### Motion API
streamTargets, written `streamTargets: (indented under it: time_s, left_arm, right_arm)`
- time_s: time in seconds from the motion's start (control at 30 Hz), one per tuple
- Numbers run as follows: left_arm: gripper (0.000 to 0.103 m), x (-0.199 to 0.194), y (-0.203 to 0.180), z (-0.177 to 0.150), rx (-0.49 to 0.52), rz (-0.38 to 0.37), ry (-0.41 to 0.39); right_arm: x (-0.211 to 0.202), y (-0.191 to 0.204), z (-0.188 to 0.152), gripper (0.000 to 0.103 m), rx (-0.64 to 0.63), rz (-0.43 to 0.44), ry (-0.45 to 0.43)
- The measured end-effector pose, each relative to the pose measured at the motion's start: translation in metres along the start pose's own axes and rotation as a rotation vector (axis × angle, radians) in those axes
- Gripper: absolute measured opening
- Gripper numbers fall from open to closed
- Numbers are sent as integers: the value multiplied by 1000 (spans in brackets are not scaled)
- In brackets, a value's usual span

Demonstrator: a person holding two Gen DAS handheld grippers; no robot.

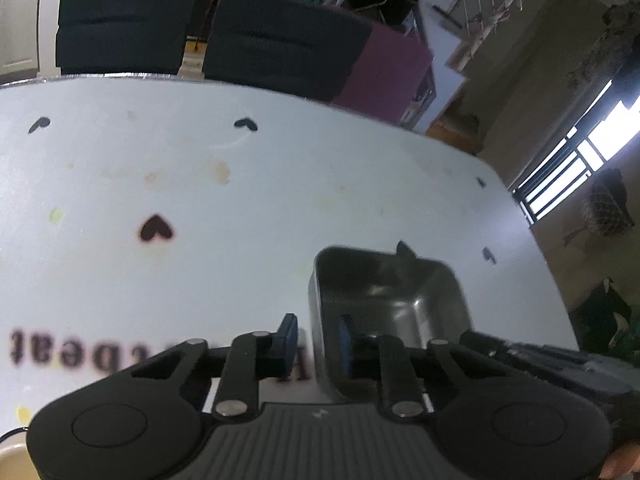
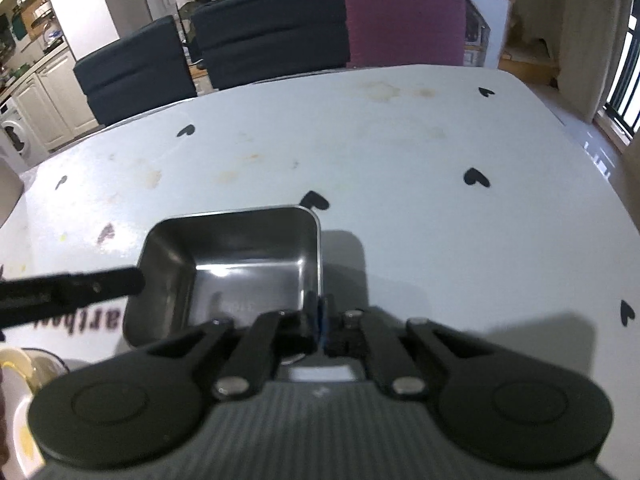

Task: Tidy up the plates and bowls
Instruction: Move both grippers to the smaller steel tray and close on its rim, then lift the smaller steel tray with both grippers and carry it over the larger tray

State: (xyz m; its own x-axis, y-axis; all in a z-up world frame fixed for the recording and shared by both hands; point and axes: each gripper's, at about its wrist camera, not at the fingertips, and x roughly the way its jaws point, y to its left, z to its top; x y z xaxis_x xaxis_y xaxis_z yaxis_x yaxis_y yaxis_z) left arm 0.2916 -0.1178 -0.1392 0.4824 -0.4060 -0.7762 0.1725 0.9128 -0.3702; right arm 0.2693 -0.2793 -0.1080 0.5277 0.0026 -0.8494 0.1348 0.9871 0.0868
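Note:
A rectangular steel bowl [image 1: 400, 300] stands empty on the white table [image 1: 240, 184], which is printed with black hearts. My left gripper [image 1: 316, 330] straddles the bowl's left wall, one blue pad outside and one inside. A little gap shows on both sides of the wall, so the pads do not press it. In the right wrist view the same bowl [image 2: 240, 264] lies just ahead, and my right gripper [image 2: 320, 312] is shut on its right rim near the front corner. The left gripper's black finger [image 2: 80, 284] comes in from the left and reaches the bowl's left wall.
Two dark chairs [image 2: 264, 28] and a pink chair [image 2: 404, 20] stand along the table's far edge. A cream dish [image 2: 16, 364] sits at the near left, close to the bowl. The table's right edge [image 2: 592, 152] drops to the floor beside a window.

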Motion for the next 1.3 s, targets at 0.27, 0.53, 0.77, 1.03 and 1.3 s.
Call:
streamTargets:
  time_s: [0.27, 0.53, 0.77, 1.03, 1.3]
  left_arm:
    - [4, 4, 1, -5, -5, 8, 29]
    - [4, -34, -15, 0, 12, -37, -57]
    - [5, -80, -37, -14, 45, -65, -119]
    - [5, -122, -51, -41, 77, -95, -150]
    - [5, -137, -60, -67, 123, -97, -144]
  right_arm:
    - [6, 2, 2, 2, 17, 14, 5]
    - [-20, -4, 4, 2, 50, 41, -44]
    - [-71, -5, -6, 2, 59, 54, -118]
    - [-127, -6, -32, 3, 38, 64, -185]
    - [-152, -10, -54, 3, 29, 45, -210]
